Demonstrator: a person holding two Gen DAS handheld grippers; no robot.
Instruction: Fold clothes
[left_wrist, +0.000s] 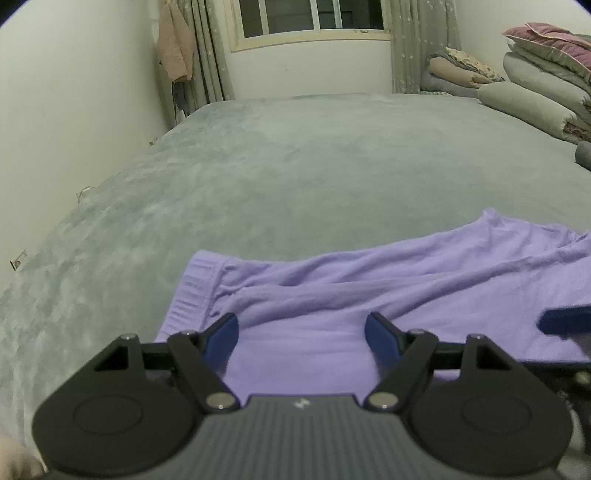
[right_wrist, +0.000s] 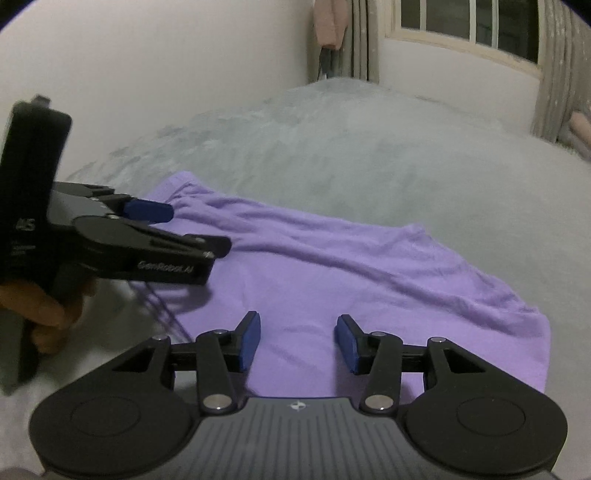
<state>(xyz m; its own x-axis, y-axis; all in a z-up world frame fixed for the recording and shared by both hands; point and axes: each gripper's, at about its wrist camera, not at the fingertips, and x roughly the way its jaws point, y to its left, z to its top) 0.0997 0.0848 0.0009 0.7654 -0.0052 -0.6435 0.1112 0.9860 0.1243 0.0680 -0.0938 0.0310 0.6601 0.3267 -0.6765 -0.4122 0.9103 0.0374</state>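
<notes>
Right wrist alone shows the hand (right_wrist: 48, 306) gripping the left tool (right_wrist: 177, 221) (both tools spread) over purple shorts (right_wrist: 332, 273).

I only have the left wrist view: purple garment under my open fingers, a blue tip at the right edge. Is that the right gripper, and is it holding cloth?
Observer: Yes. The right gripper is open over the purple garment, gripping nothing.
Operator: Where's the garment's right end?
Observer: Its right hem lies flat on the grey bed cover.
Operator: And my gripper from there?
Observer: The left gripper hangs above the waistband end.
</notes>
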